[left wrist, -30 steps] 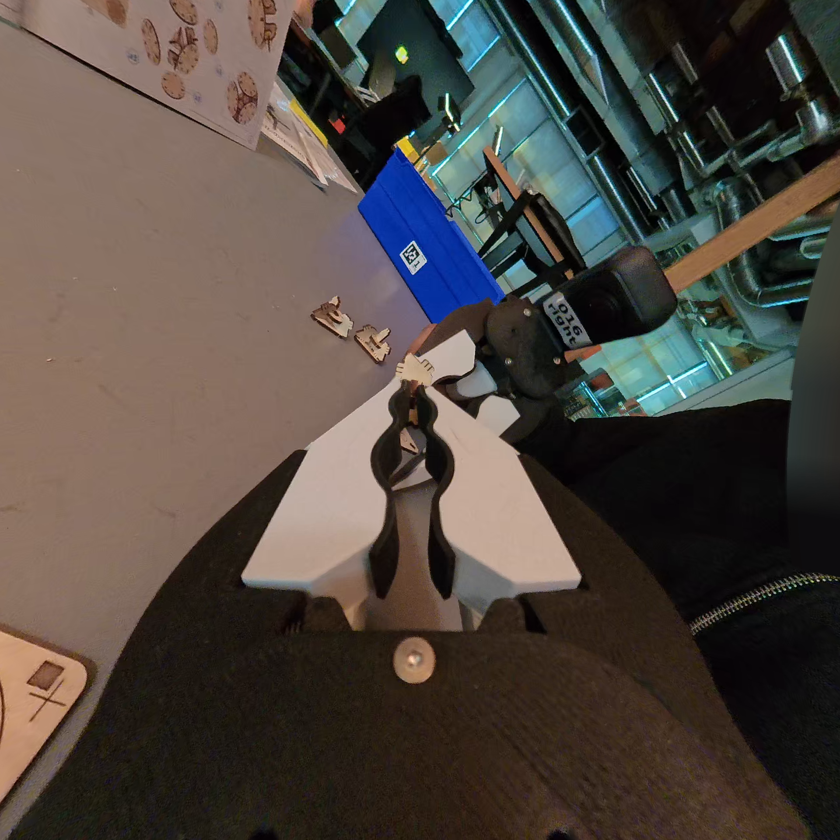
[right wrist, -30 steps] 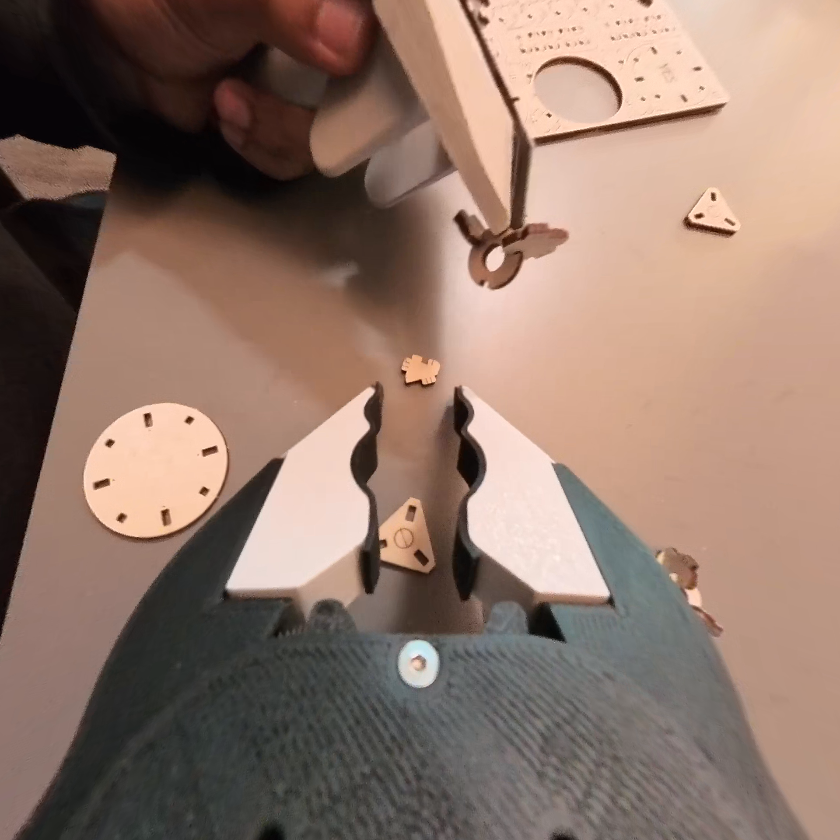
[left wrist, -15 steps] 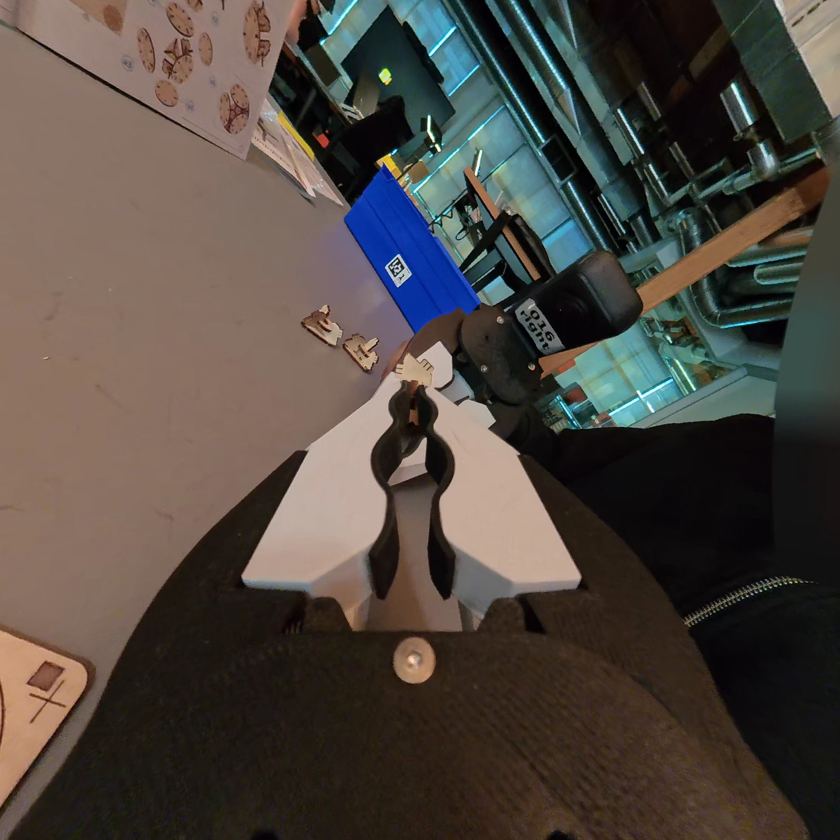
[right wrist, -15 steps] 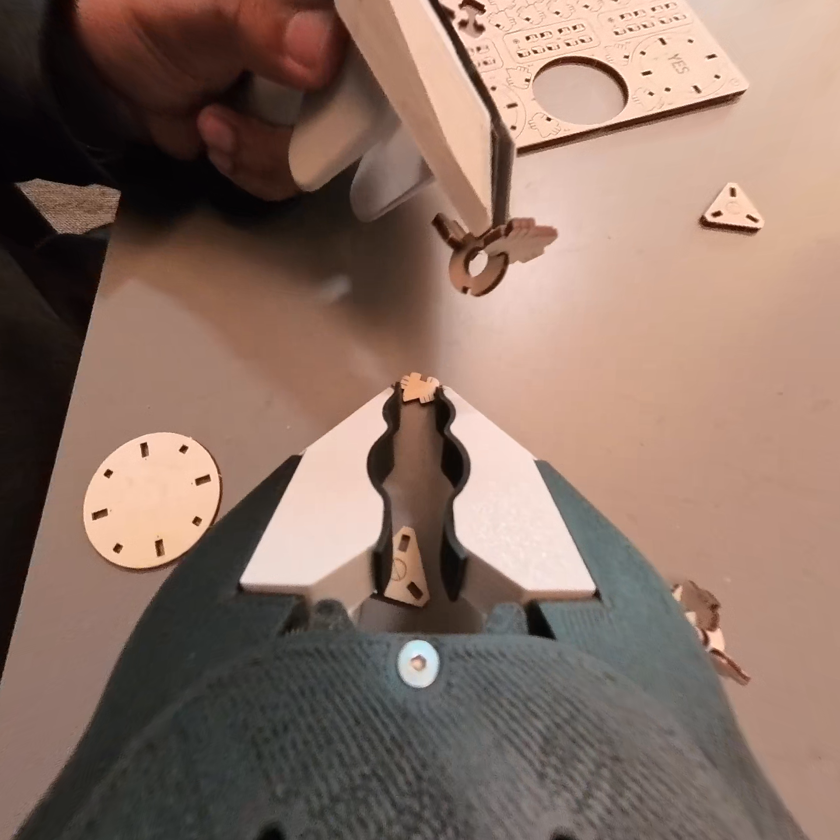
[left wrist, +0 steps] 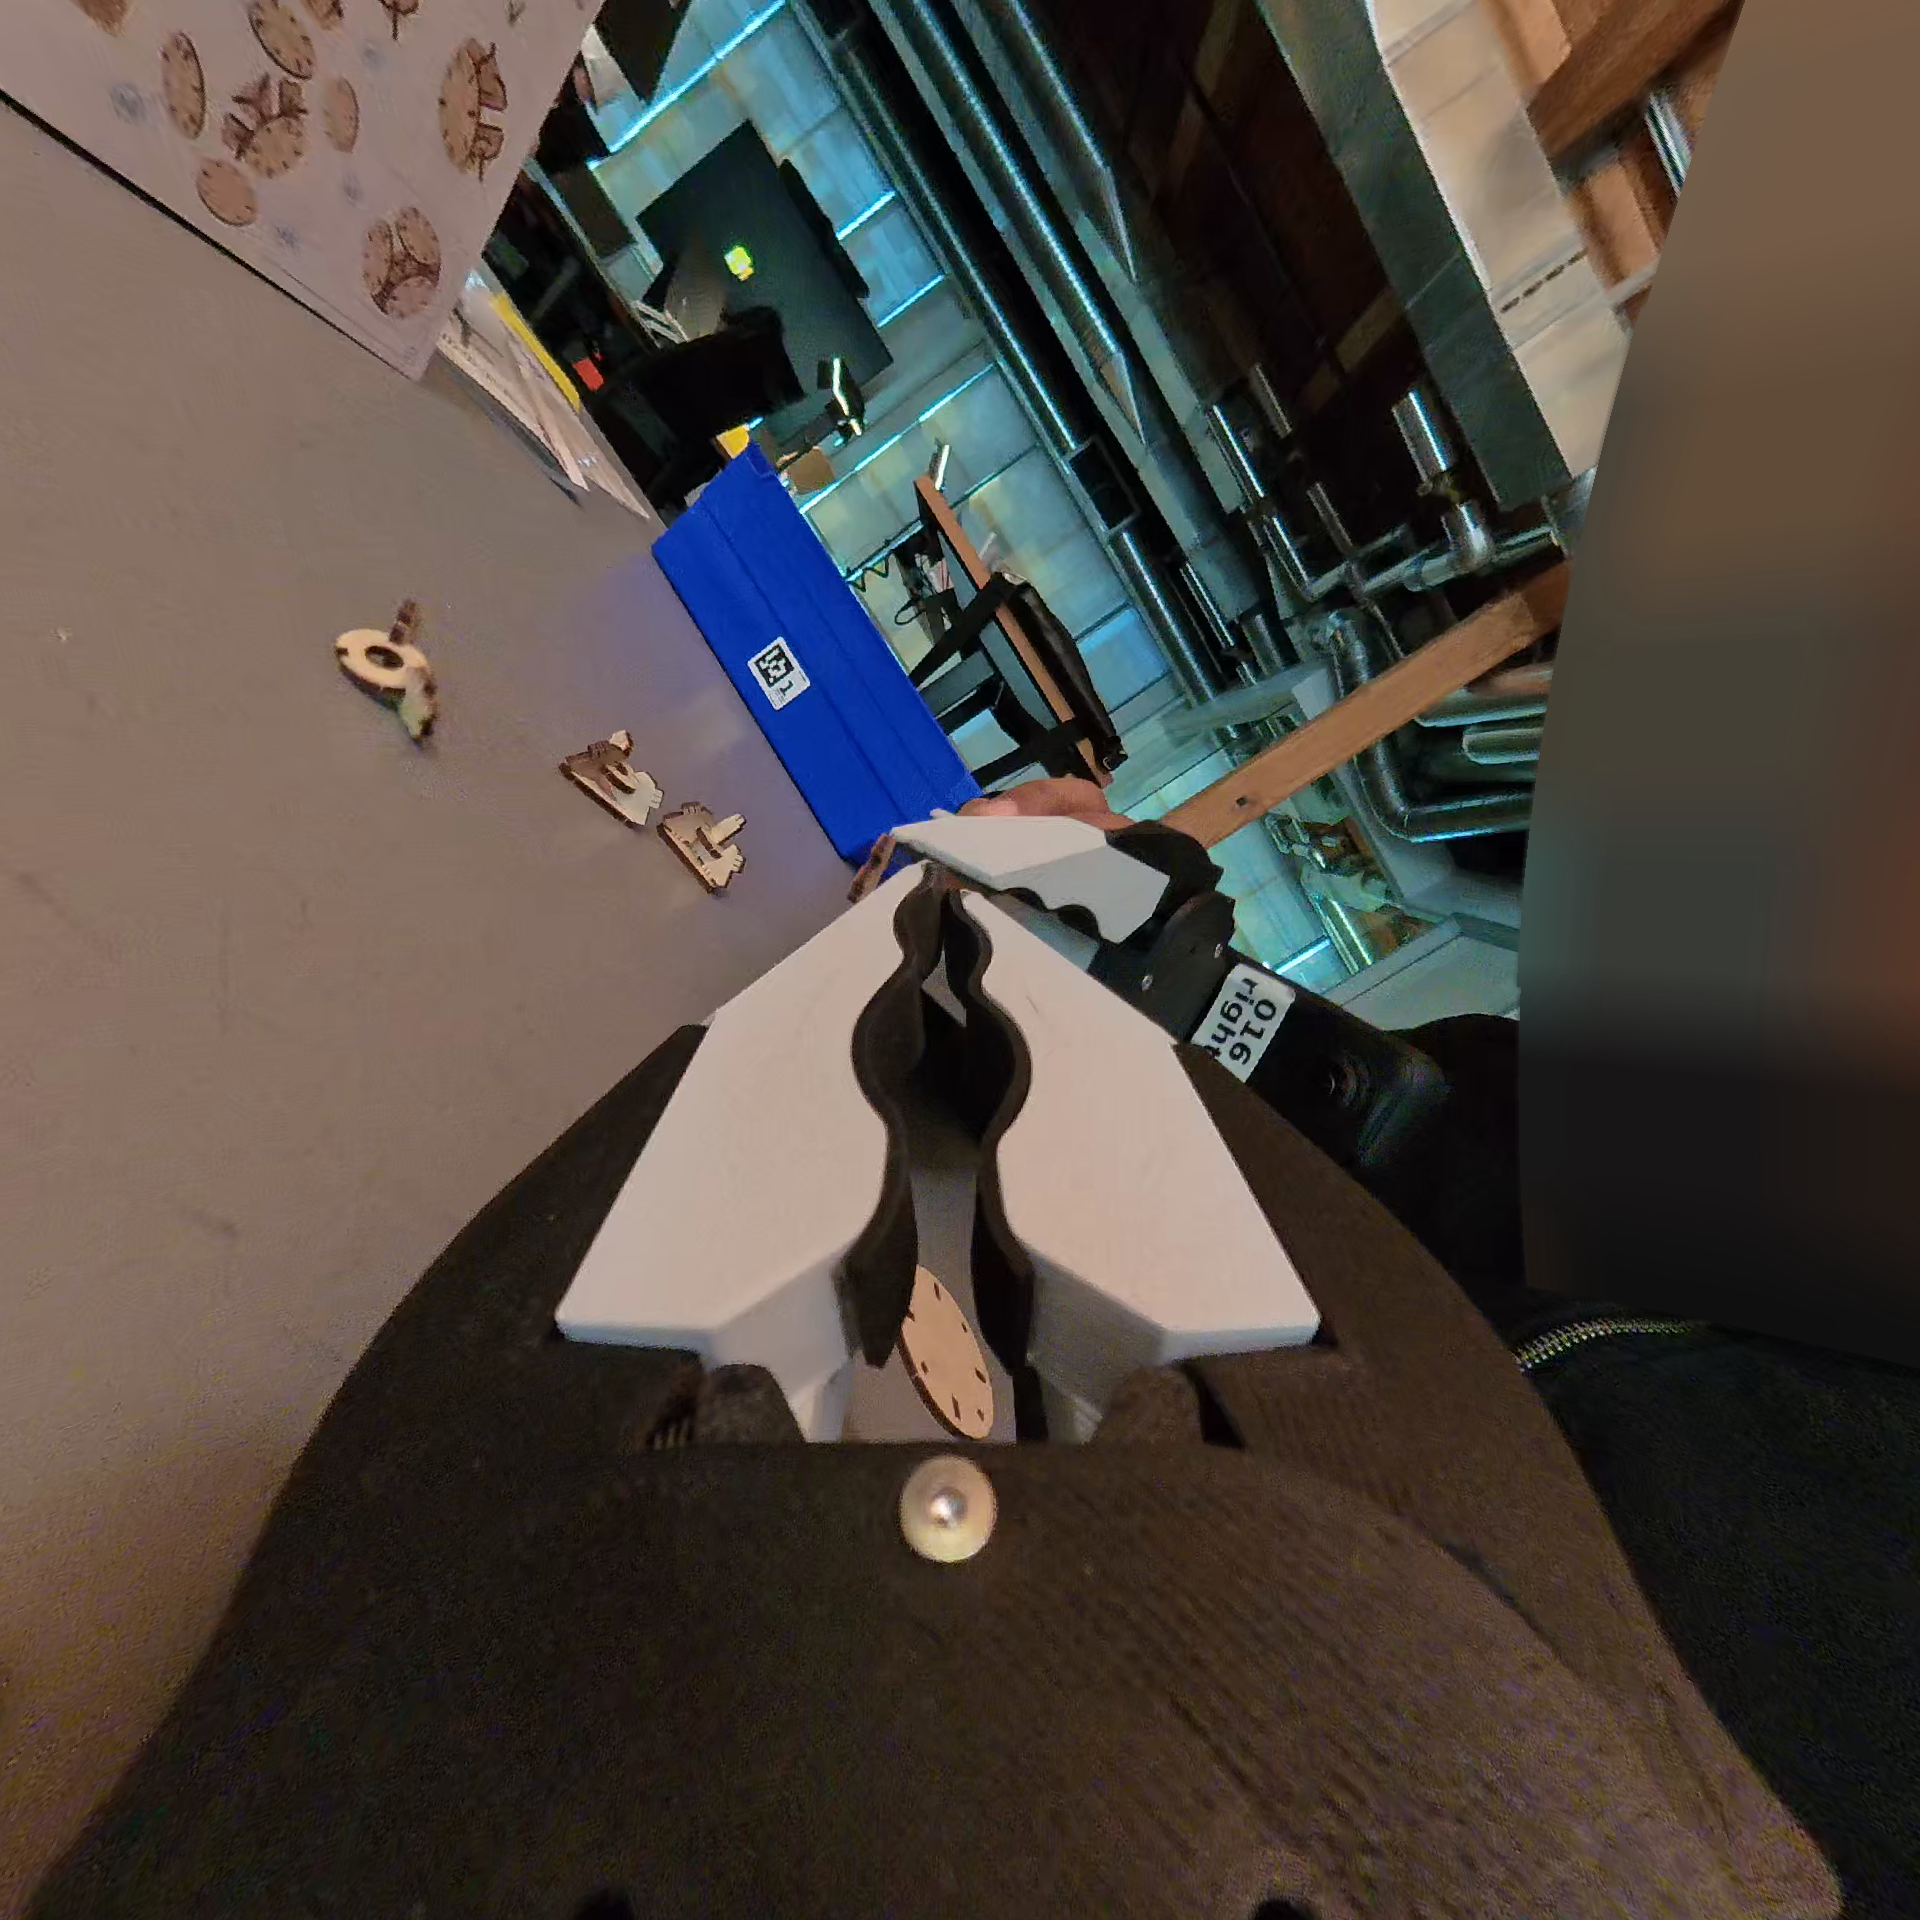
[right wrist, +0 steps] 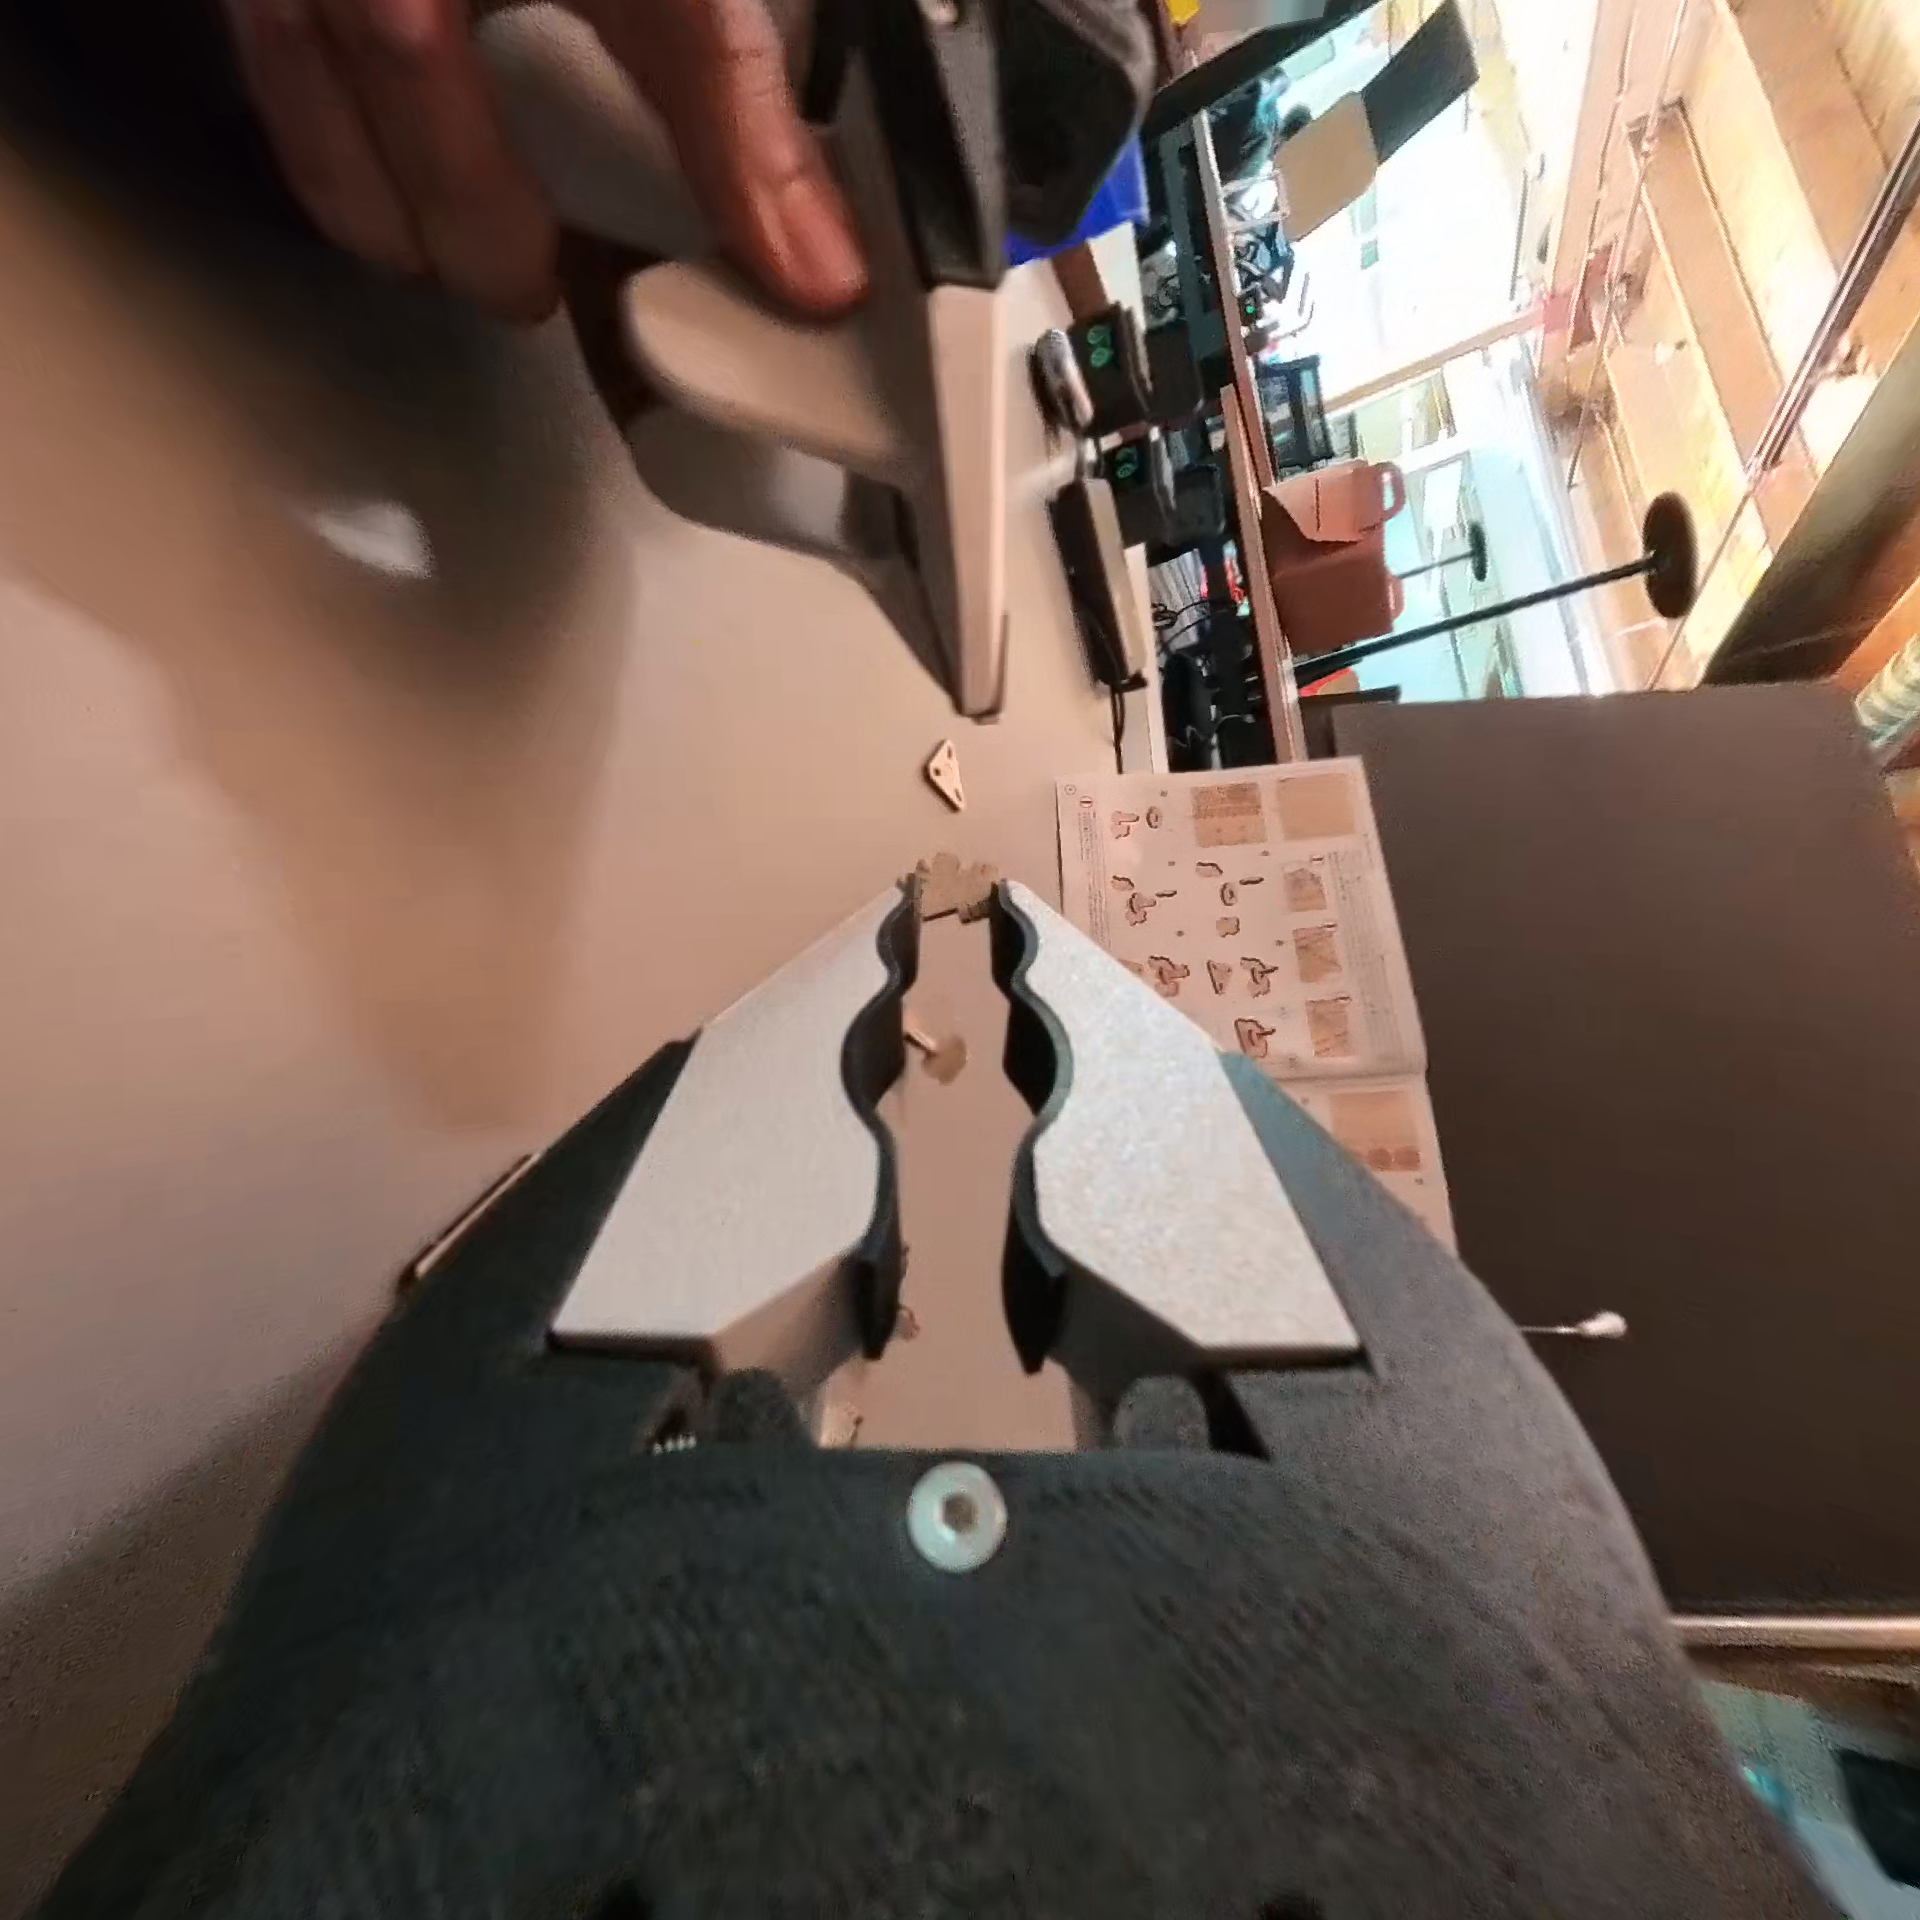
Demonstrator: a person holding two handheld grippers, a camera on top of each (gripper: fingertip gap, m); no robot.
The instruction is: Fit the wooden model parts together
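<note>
My right gripper (right wrist: 951,899) is shut on a small, flat, hand-shaped wooden piece (right wrist: 948,885), with both pads pressing on its edges, above the tan table (right wrist: 520,883). In the left wrist view that piece (left wrist: 871,869) shows edge-on at the right gripper's (left wrist: 914,844) tip, just beyond my left gripper (left wrist: 932,896). My left gripper is shut and nothing shows between its tips. It also shows from the side in the right wrist view (right wrist: 977,698), with its tips bare. A ring-shaped wooden piece (left wrist: 384,665) with a hand-like tab lies on the table.
Two small wooden assemblies (left wrist: 613,774) (left wrist: 707,831) lie near a blue bin (left wrist: 810,665). A wooden triangle (right wrist: 943,774), an instruction sheet (right wrist: 1236,935) and a dark panel (right wrist: 1610,1143) are ahead. A slotted wooden disc (left wrist: 945,1351) lies under my left gripper. A sheet with clock pictures (left wrist: 312,156) is at the far left. The tips of both grippers are at nearly the same place.
My right gripper closed on the small piece, lifted it and swung up beside the left gripper. The ring piece the left gripper held has left its tips, and one like it now lies on the table.
</note>
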